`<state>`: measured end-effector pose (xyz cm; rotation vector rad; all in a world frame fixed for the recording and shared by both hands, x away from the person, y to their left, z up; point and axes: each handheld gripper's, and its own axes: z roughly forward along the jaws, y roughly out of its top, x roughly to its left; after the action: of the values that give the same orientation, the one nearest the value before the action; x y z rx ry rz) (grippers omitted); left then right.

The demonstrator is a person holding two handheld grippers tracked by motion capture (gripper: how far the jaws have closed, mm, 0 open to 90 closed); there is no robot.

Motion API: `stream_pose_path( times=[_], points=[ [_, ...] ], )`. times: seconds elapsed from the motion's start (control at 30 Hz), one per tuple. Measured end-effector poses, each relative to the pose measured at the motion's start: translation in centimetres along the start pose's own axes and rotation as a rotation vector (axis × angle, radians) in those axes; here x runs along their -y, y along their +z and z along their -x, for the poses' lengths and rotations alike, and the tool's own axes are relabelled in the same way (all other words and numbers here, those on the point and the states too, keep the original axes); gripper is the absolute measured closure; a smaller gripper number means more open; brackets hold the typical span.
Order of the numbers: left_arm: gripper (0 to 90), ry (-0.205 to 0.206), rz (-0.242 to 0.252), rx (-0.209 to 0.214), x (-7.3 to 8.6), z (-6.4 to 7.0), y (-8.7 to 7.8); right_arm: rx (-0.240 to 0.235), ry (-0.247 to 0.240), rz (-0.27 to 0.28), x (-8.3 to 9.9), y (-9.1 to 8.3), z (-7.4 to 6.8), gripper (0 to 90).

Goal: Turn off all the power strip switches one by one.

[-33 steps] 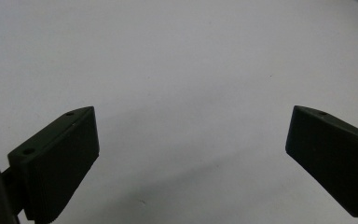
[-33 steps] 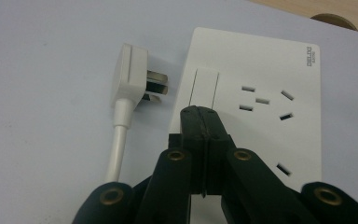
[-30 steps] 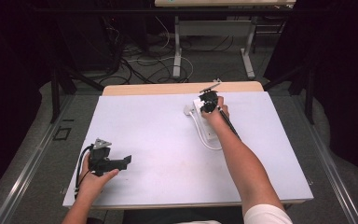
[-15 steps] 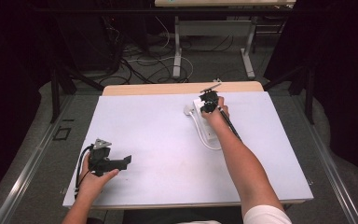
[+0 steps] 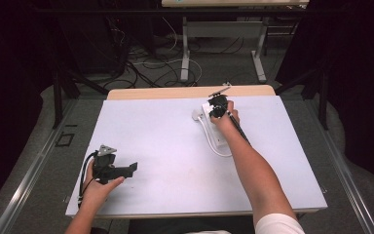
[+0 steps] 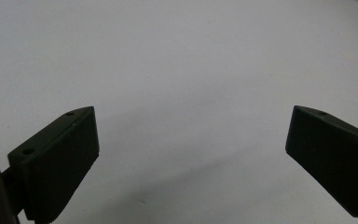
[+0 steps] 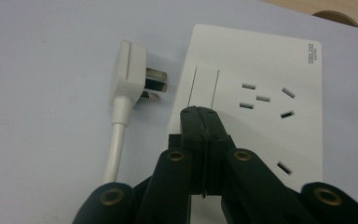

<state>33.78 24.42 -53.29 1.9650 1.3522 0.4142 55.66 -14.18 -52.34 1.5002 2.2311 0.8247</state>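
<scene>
A white power strip [image 7: 261,65] lies flat at the far right of the table, with a rocker switch [image 7: 205,84] at its near end. Its white plug [image 7: 128,70] rests on the table beside it, prongs pointing at the strip's side, unplugged. My right gripper [image 7: 200,114] is shut with nothing between its jaws, and its tips sit over the switch end of the strip; I cannot tell if they touch. In the high view the right gripper [image 5: 217,108] is over the strip [image 5: 219,134]. My left gripper [image 6: 191,121] stands open over bare table, near the front left [image 5: 126,169].
The strip's white cable [image 5: 216,148] loops toward the front beside the right forearm. The white table top [image 5: 165,131] is wide, with a wooden strip [image 5: 175,92] along its far edge. Desk legs and cables lie on the floor beyond.
</scene>
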Motion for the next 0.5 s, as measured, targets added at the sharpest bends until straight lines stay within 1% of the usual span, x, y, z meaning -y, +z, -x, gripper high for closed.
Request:
stream_pose_path(
  times=[0.03, 0.1, 0.13, 0.17, 0.23, 0.27, 0.3, 0.33, 0.37, 0.4, 0.43, 0.47, 0.5],
  points=[
    [2.8, -0.001, 0.000, -0.001, 0.01, -0.01, 0.00, -0.005, 0.008, -0.007, -0.06, -0.05, 0.13, 90.0],
    [2.8, 0.001, 0.000, -0.002, 0.00, -0.07, 0.00, -0.001, 0.009, -0.004, -0.14, -0.05, 0.14, 90.0],
    [2.8, -0.002, 0.011, -0.006, 0.03, -0.04, 0.09, -0.001, 0.009, -0.004, -0.14, -0.05, 0.14, 90.0],
    [2.8, -0.002, 0.012, -0.006, 0.03, -0.05, 0.10, -0.014, 0.014, -0.002, -0.21, -0.07, 0.08, 90.0],
    [2.8, -0.002, 0.008, -0.007, 0.05, -0.07, 0.13, -0.004, -0.001, -0.008, -0.32, -0.14, 0.18, 90.0],
    [2.7, -0.002, 0.008, -0.006, 0.06, -0.07, 0.14, -0.015, 0.014, 0.000, -0.42, -0.17, 0.03, 90.0],
    [2.8, -0.002, 0.008, -0.006, 0.05, -0.06, 0.13, -0.002, 0.001, -0.001, -0.49, -0.20, 0.15, 90.0],
    [2.7, -0.001, 0.011, -0.005, 0.04, -0.07, 0.12, -0.001, 0.017, 0.000, -0.60, -0.27, 0.04, 90.0],
    [2.8, -0.003, 0.015, -0.003, 0.06, -0.07, 0.12, -0.018, 0.019, 0.005, -0.65, -0.32, 0.05, 90.0],
    [2.8, -0.003, 0.015, -0.003, 0.08, -0.08, 0.11, -0.005, 0.011, -0.006, -0.81, -0.40, 0.11, 90.0],
    [2.8, -0.002, 0.014, -0.004, 0.10, -0.10, 0.12, -0.005, 0.011, -0.006, -0.81, -0.40, 0.11, 90.0],
    [2.8, -0.004, 0.015, -0.005, 0.10, -0.12, 0.14, 0.005, 0.009, -0.007, -0.89, -0.41, 0.13, 90.0],
    [2.7, -0.007, 0.014, -0.005, 0.10, -0.14, 0.12, -0.005, 0.013, 0.006, -0.96, -0.42, 0.13, 90.0]
  ],
)
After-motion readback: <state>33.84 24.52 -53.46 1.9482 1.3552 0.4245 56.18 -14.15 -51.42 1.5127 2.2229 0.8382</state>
